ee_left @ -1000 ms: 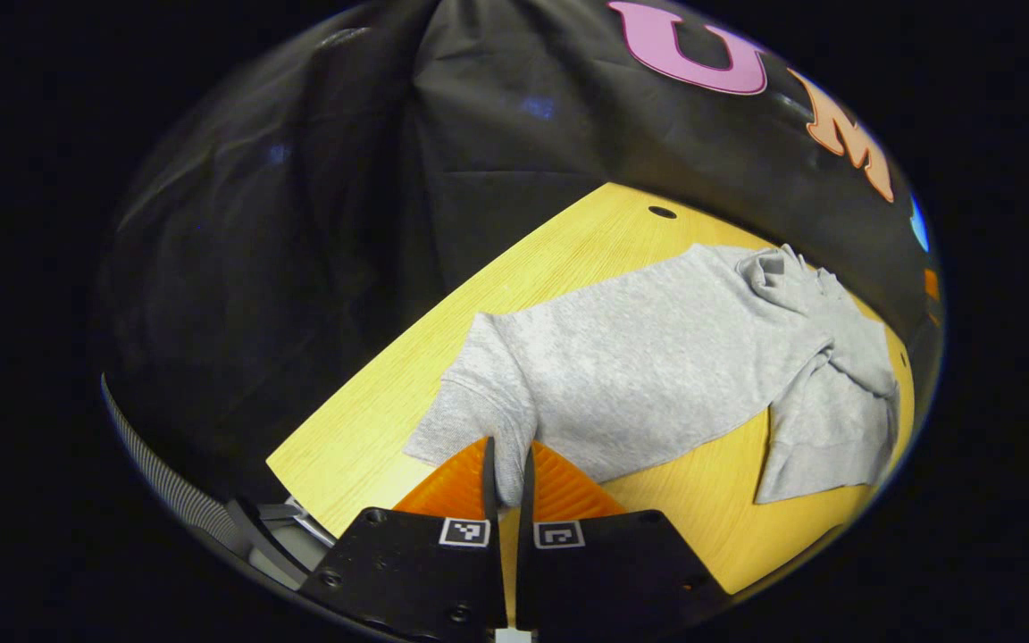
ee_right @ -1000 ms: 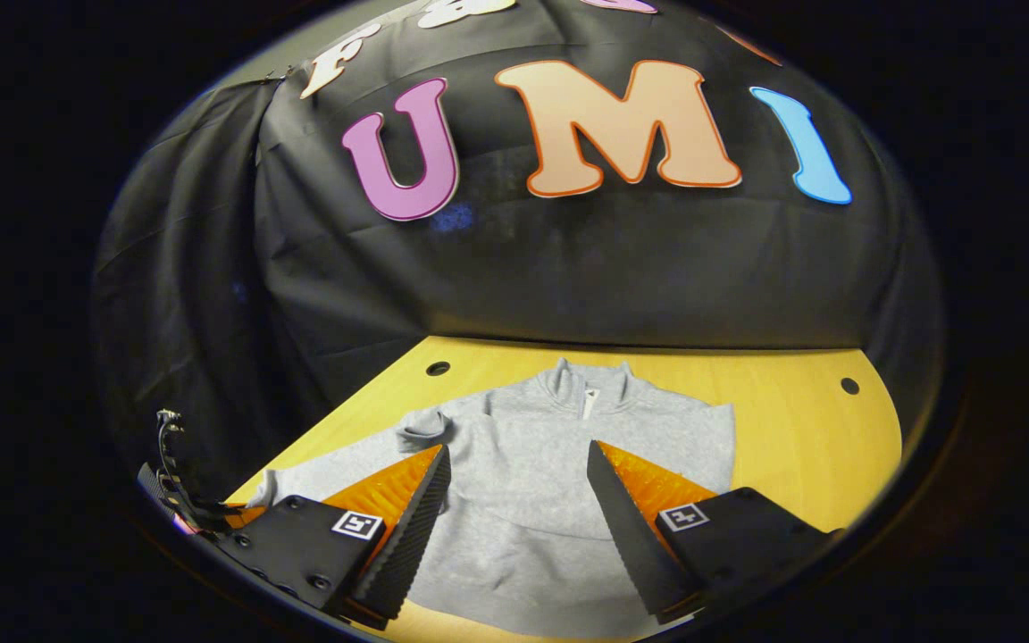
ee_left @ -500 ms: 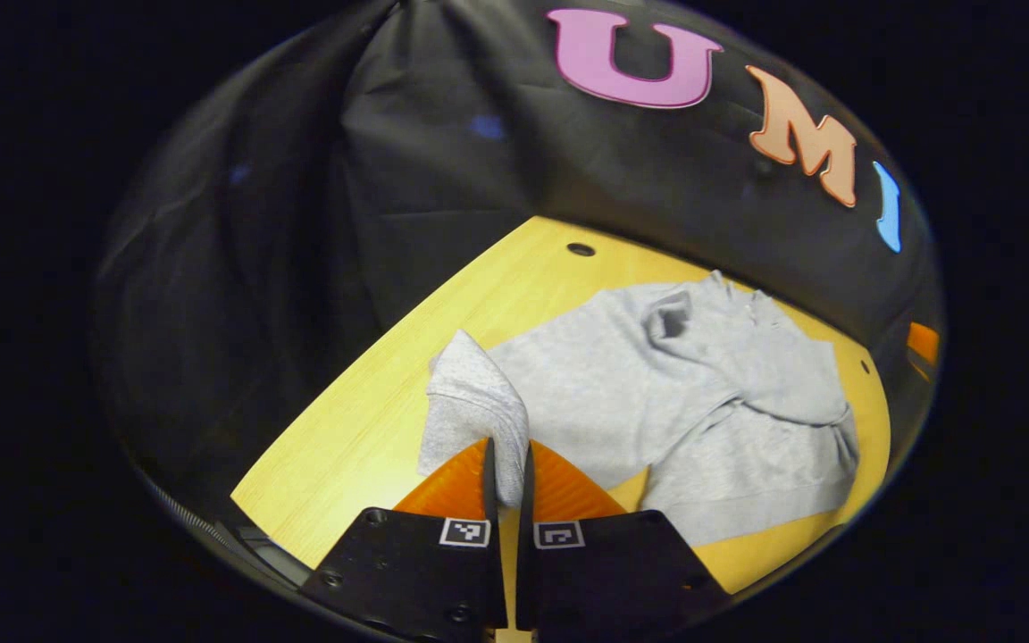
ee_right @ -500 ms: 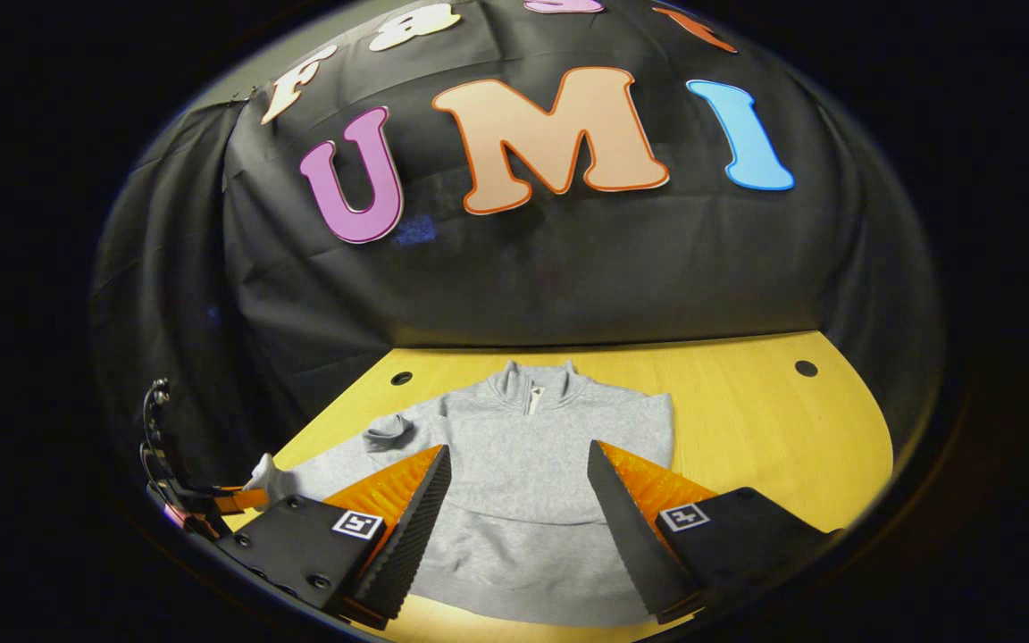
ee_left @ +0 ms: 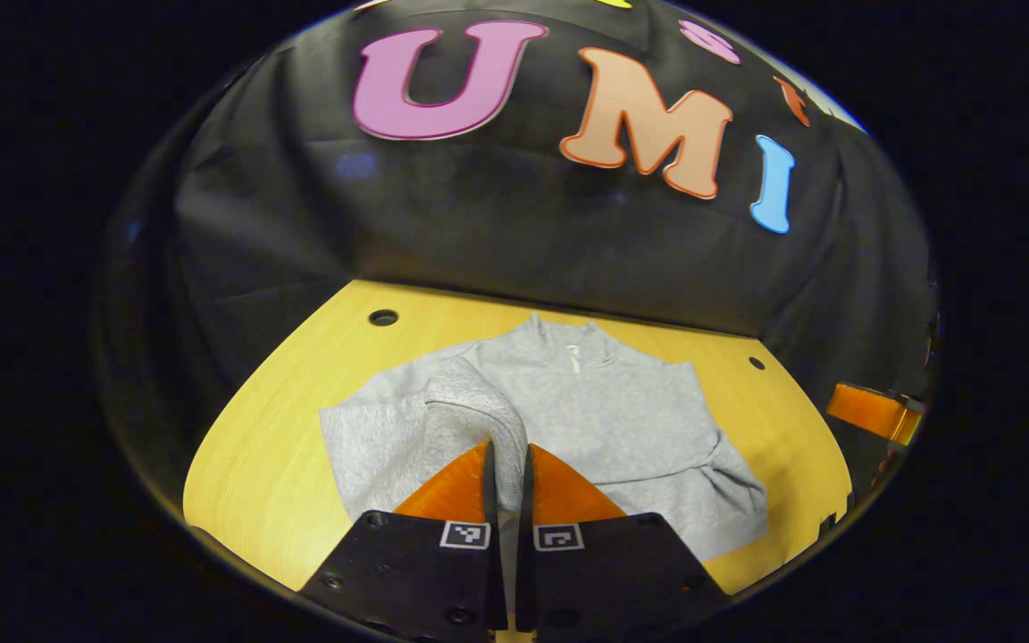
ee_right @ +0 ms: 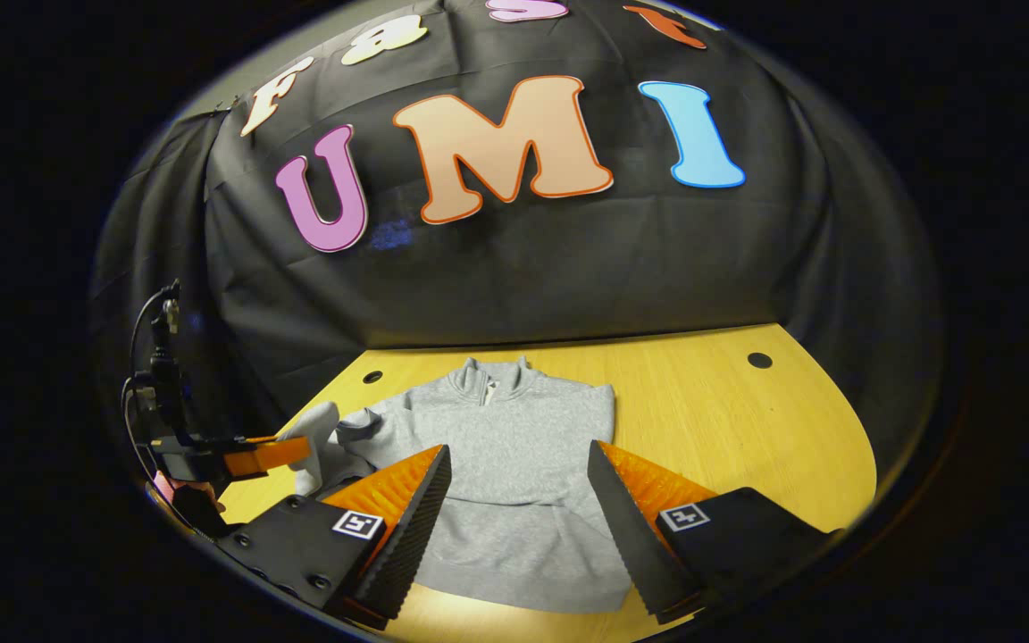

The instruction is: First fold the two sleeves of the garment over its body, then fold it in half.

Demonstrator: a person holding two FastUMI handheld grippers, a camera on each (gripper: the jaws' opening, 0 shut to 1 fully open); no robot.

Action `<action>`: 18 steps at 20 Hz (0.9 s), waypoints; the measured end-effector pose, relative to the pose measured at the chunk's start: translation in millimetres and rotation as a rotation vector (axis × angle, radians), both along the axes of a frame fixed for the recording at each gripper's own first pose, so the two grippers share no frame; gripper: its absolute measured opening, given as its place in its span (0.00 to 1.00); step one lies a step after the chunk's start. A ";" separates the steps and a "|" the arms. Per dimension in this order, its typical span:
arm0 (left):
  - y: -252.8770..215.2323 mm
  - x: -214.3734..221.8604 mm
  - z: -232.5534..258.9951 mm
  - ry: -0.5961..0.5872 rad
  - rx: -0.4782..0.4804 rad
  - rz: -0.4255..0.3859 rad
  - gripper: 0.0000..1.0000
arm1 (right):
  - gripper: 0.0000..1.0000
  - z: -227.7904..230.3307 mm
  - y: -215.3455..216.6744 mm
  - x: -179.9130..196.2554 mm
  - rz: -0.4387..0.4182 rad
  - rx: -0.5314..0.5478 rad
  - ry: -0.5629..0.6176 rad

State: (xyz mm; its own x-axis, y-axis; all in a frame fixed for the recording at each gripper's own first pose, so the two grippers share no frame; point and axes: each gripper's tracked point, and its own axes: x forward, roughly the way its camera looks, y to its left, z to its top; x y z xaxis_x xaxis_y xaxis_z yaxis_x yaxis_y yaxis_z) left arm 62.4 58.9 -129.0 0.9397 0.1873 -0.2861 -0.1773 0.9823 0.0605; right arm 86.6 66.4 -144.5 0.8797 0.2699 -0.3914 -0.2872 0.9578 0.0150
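Wooden desk (ee_left: 273,464) carries the grey garment (ee_left: 622,420). Left gripper (ee_left: 507,464), fingers clenched on the sleeve (ee_left: 470,402), has swung it from 9 o'clock over the body; right gripper (ee_right: 519,487) hangs released. First sleeve fold looks nearly done.

Garment (ee_right: 514,464) on table (ee_right: 729,429)

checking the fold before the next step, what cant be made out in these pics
- Left gripper view: the cuff of the sleeve is hidden between the left tongs, which are shut on it.
- Left gripper view: the sweatshirt hem is cut off behind the tongs' body.
- Right gripper view: the hem's corners sit behind the open right tongs.
- Right gripper view: the raised sleeve is small, partly behind the left tongs.
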 end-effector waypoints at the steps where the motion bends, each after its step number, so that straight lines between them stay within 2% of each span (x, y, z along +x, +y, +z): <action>1: -13.5 13.1 1.4 0.001 0.004 -0.020 0.03 | 0.97 2.2 -7.7 -2.3 -0.007 -0.005 -0.002; 6: -70.7 58.0 20.3 -0.040 -0.018 -0.126 0.03 | 0.96 -0.8 -34.6 -9.5 -0.035 -0.019 0.017; 7: -82.3 66.1 21.8 -0.045 -0.022 -0.148 0.03 | 0.92 -1.7 -39.5 -8.1 -0.043 -0.011 0.018; 8: -92.4 73.4 22.2 -0.045 -0.020 -0.168 0.04 | 0.97 -2.2 -43.5 -6.6 -0.050 -0.004 0.022; 9: -101.3 80.1 22.0 -0.046 -0.016 -0.188 0.06 | 0.97 -3.5 -46.5 -6.7 -0.055 0.002 0.023; 10: -112.6 89.0 22.6 -0.047 -0.014 -0.210 0.03 | 0.92 -2.4 -49.9 -5.7 -0.060 0.004 0.023; 14: -159.3 114.2 23.3 -0.048 -0.068 -0.286 0.04 | 0.92 -8.2 -72.6 1.8 -0.088 -0.019 0.032; 15: -168.1 118.5 22.0 -0.046 -0.073 -0.305 0.03 | 0.96 -8.0 -76.9 2.9 -0.092 -0.013 0.035; 16: -178.5 125.1 20.1 -0.041 -0.072 -0.325 0.03 | 0.96 -8.3 -82.2 3.3 -0.101 -0.010 0.039; 17: -188.5 130.2 17.3 -0.033 -0.068 -0.346 0.03 | 0.92 -9.3 -88.4 4.9 -0.111 -0.007 0.042; 18: -199.7 136.5 14.8 -0.027 -0.060 -0.368 0.03 | 0.92 -8.8 -94.3 6.6 -0.123 -0.001 0.041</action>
State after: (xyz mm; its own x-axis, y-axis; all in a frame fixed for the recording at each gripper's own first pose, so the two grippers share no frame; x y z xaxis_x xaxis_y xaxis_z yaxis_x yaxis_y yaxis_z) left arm 198.9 -140.8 -114.2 0.9484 -0.1810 -0.2602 0.1878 0.9822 0.0014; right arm 93.2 -27.9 -153.3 0.8893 0.1606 -0.4281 -0.1666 0.9857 0.0237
